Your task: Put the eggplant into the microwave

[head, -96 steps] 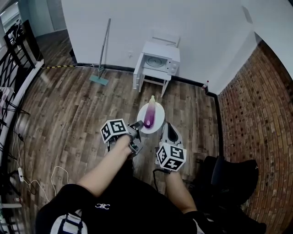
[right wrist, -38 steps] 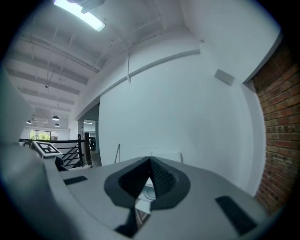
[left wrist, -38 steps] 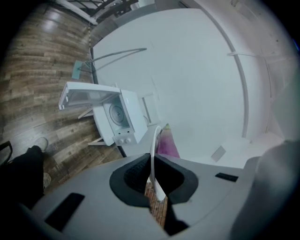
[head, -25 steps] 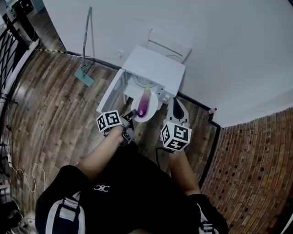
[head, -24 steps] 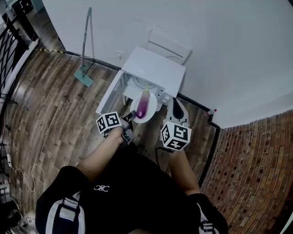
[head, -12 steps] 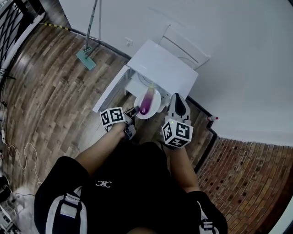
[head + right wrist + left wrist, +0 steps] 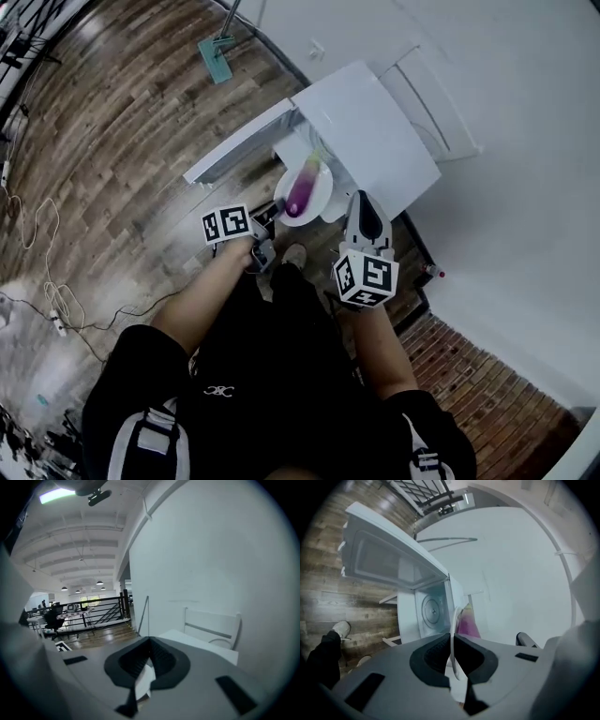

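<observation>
The left hand-held gripper (image 7: 451, 644) clamps only the plate (image 7: 322, 199) by its rim. Any tilt could roll the eggplant (image 7: 302, 187) off before it is inside the microwave (image 7: 370, 131). The right hand-held gripper (image 7: 150, 644) is clenched and empty.

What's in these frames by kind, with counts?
eggplant: 1
plate: 1
microwave: 1
chair: 1
mop: 1
tongs: 2, left tongs shut on the plate rim, right tongs shut
Total: 7

the left forearm (image 7: 202, 305) and right forearm (image 7: 380, 342) are extending forward; the left gripper (image 7: 277, 208) is pinching a plate (image 7: 322, 202) rim, and the right gripper (image 7: 360, 197) is pointing ahead with its jaws together.
</observation>
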Available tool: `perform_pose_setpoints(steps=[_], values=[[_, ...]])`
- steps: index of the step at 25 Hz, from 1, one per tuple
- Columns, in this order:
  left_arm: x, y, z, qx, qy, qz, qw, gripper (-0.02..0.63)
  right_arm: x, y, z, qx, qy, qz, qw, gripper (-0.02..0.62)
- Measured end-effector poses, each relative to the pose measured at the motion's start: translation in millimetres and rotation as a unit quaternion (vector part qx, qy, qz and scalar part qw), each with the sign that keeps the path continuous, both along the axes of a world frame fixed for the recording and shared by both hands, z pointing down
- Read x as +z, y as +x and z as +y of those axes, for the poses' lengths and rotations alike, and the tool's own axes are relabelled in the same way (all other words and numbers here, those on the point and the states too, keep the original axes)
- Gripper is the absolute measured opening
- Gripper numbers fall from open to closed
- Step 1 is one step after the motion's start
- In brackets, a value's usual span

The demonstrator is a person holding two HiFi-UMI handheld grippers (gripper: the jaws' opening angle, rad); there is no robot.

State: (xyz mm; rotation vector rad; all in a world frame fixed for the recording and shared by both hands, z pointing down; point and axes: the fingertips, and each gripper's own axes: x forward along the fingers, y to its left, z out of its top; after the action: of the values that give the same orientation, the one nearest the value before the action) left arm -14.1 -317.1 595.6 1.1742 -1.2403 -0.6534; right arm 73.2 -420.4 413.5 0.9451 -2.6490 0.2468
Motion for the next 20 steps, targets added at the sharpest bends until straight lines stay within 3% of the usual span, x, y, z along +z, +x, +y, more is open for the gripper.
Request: perform_pose_setpoints(steps=[5,14,20], values=[[50,6,-4,-0.052,-0.031,0.011,0.9981,0.018,49,-9,-10,-0.070,-0.013,0.008,0.997,0.012],[117,-8,-41,-0.071,-0.038,0.018,0.9965,0.018,130,-21,7,-0.090,-0.024,-0.019,0.996,0.012],[167,-15,-84,-0.045,-0.026,0.006,0.9986,0.018,207,-28,3,-0.086,-0.021,-0.040,0.995,0.012]])
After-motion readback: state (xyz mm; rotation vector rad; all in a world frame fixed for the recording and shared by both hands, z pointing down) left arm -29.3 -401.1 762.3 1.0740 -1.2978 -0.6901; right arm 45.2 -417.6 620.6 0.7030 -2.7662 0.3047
